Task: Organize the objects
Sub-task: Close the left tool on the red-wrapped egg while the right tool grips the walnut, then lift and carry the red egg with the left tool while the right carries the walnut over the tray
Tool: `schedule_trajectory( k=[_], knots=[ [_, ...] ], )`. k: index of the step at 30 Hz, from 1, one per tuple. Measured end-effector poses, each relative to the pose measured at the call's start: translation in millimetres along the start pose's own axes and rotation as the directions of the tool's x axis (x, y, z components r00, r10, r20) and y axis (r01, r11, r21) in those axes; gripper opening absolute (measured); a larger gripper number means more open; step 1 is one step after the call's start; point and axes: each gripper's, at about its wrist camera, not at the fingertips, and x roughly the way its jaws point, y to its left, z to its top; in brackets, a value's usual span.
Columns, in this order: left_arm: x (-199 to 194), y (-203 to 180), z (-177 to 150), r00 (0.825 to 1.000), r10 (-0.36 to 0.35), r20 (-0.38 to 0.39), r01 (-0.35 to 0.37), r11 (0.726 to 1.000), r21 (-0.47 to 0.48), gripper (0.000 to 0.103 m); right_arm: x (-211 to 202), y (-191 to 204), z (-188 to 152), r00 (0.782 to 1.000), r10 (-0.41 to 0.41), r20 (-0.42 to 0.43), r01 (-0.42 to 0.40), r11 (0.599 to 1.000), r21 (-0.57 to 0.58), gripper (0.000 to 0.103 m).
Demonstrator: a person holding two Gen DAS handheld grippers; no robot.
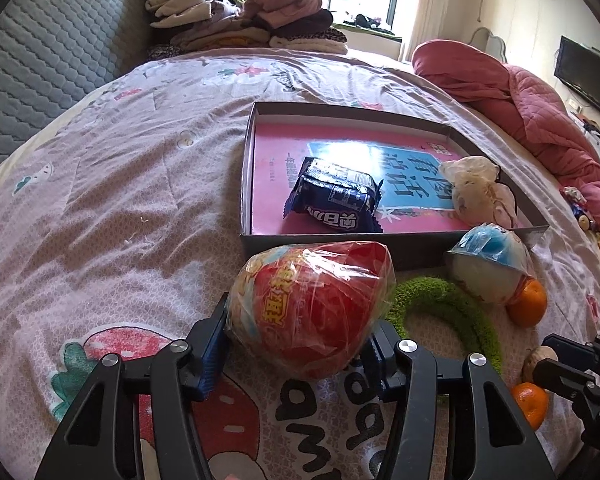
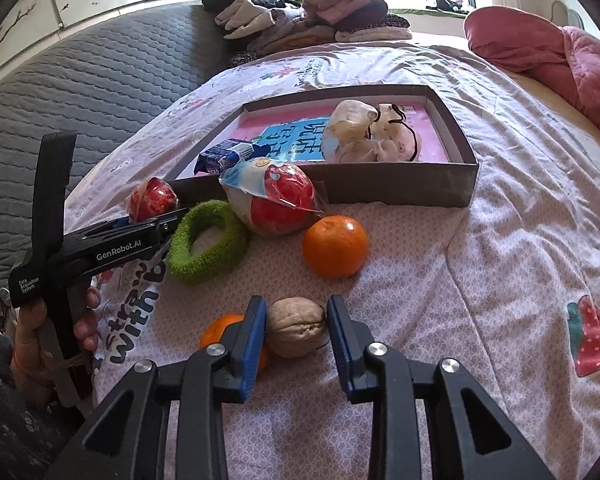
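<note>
The red wrapped snack point(image 1: 312, 308) is clamped between the left gripper point(image 1: 296, 344) pads. The walnut point(image 2: 296, 326) is pinched by the right gripper point(image 2: 297, 334), both on the bedspread point(image 2: 500, 240).

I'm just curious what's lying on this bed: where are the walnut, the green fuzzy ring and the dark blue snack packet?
walnut point(image 2: 296, 326): right wrist view, middle of its shell.
green fuzzy ring point(image 2: 208, 242): right wrist view, its near fuzzy band.
dark blue snack packet point(image 1: 334, 196): left wrist view, centre of the wrapper.

Folded clothes point(image 1: 240, 20) near a pink quilt point(image 1: 540, 92).
</note>
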Motion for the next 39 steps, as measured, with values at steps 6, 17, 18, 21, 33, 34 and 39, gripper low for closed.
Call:
schedule_trajectory(
  k=[6, 17, 18, 21, 33, 34, 39],
  knots=[
    [-6.2, -1.9, -1.3, 1.000, -0.004, 0.018, 0.004, 1.000, 0.006, 0.058, -5.4, 5.0, 0.5, 0.999, -0.019, 0.027, 0.020, 0.999, -0.036, 0.032],
    [-23.0, -3.1, -4.8, 0.999, -0.011, 0.053, 0.011, 1.000, 0.009, 0.058, -9.2, 4.6, 1.9, 0.998, -0.029, 0.049, 0.031, 0.998, -0.053, 0.032],
    [-24.2, -3.2, -5.0, 0.998, -0.013, 0.056, 0.013, 1.000, 0.007, 0.058, -9.7, 4.6, 2.2, 0.998, -0.029, 0.051, 0.032, 0.998, -0.055, 0.032],
    [-30.5, -3.9, -6.0, 0.998, -0.016, 0.068, 0.016, 1.000, 0.006, 0.058, -11.0, 5.5, 2.0, 0.998, -0.035, 0.059, 0.039, 0.997, -0.065, 0.032],
    [-49.6, -8.0, -1.6, 0.993, -0.030, 0.115, 0.030, 1.000, 0.009, 0.058, -24.1, 8.7, 7.7, 0.993, -0.042, 0.111, 0.052, 0.995, -0.085, 0.032],
    [-51.4, -8.2, -1.1, 0.992, -0.035, 0.118, 0.035, 0.999, 0.009, 0.058, -25.6, 8.8, 9.0, 0.992, -0.042, 0.117, 0.052, 0.995, -0.086, 0.032],
    [-62.4, -13.4, 4.4, 0.988, -0.046, 0.146, 0.044, 0.999, 0.017, 0.058, -35.0, 10.5, 17.8, 0.987, -0.046, 0.155, 0.062, 0.993, -0.096, 0.032]
  ],
)
